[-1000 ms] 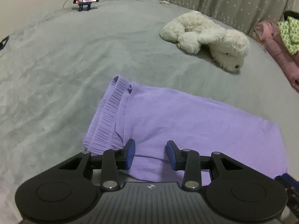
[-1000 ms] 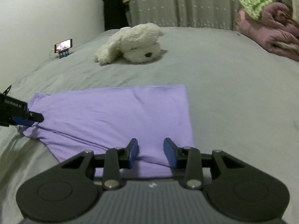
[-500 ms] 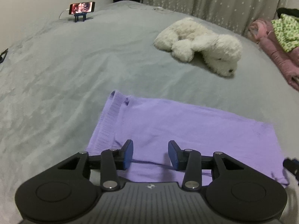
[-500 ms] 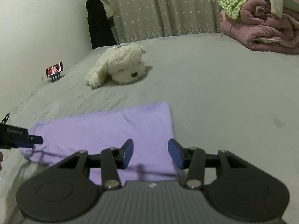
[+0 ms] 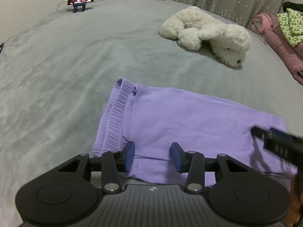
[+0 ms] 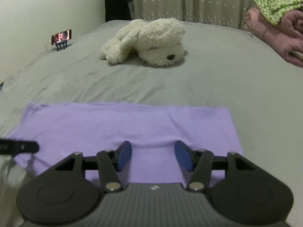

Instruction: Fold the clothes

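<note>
- Purple garment (image 5: 189, 124) lies flat on the grey bedspread (image 5: 66, 66), folded into a rough rectangle; ribbed waistband (image 5: 113, 121) at its left end in the left wrist view.
- Left gripper (image 5: 152, 156) hovers over the near edge of the garment, just beside the waistband. Jaws stand moderately apart; cloth shows in the gap, pads press on nothing.
- Right gripper (image 6: 153, 156) sits over the near edge of the garment (image 6: 132, 124), toward its right half. Its jaws have just been opening and now stand fairly wide; purple cloth is seen between the blue pads (image 6: 124, 156), not pinched.
- Each gripper's tip intrudes in the other's view: a dark, blurred finger (image 5: 272, 138) at right over the garment's far end; another (image 6: 19, 147) at left edge.
- White plush dog (image 6: 147, 41) lies beyond the garment, well apart from it.
- Phone on a small blue stand (image 5: 80, 0) near the far left bed edge, screen lit.
- Pink bedding with green patterned cloth on top (image 6: 274, 22) heaped at far right.
- Star-dotted curtain (image 6: 189, 0) behind the bed.
</note>
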### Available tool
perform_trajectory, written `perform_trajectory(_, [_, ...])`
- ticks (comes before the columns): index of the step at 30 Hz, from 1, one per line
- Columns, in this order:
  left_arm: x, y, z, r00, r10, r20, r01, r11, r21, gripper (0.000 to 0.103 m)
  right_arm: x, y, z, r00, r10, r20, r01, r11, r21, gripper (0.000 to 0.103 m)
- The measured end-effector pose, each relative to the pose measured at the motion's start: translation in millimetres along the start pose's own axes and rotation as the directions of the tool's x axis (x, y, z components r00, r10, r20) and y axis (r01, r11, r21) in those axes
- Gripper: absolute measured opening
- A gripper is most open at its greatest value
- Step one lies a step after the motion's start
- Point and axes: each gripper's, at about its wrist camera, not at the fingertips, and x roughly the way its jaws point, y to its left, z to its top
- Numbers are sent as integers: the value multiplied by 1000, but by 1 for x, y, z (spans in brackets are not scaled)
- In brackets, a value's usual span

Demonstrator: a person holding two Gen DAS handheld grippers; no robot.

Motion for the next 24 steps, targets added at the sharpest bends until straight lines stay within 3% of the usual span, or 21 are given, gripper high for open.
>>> perform_trajectory(9, [-6, 7, -1, 997, -83, -8, 83, 995, 51, 42, 28, -9, 27, 996, -86, -26, 87, 995, 50, 54])
perform_trajectory(16, [-5, 16, 4, 991, -127, -31, 127, 992, -4, 42, 24, 8, 33, 999, -48, -5, 49, 998, 44, 54])
perform_trajectory(24, [-14, 16, 18, 975, -222, 2, 222, 971, -89, 42, 35, 19, 29, 996, -82, -20, 82, 997, 5, 57])
